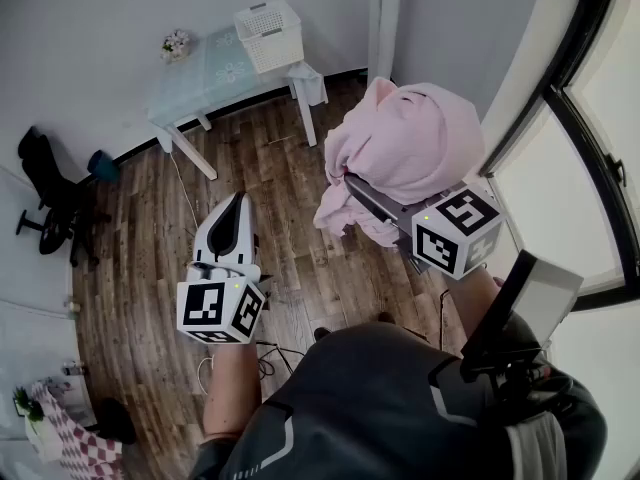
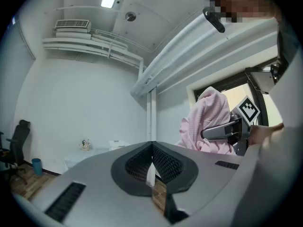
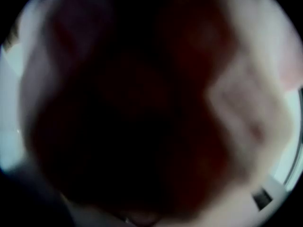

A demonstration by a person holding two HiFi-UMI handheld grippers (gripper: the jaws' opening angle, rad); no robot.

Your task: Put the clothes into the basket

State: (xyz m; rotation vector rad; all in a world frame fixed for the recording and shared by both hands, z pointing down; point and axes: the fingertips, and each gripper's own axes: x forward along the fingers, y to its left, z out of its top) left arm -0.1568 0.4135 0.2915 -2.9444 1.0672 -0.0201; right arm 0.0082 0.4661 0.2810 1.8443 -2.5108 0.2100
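Nearest us, our right hand-held gripper (image 1: 352, 185) is clamped wide on the bunched pink clothes (image 1: 410, 148), held in the air; the basket (image 1: 268, 34) stands well ahead and leftward on the far tabletop (image 1: 200, 78); our left hand-held gripper (image 1: 238, 203), closed and empty, carries nothing.

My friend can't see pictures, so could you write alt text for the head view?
Seen from above, a person's right gripper holds up a bundled pink garment over a wooden floor. The left gripper is shut and empty beside it. Across the room, a white basket stands on a small pale table.
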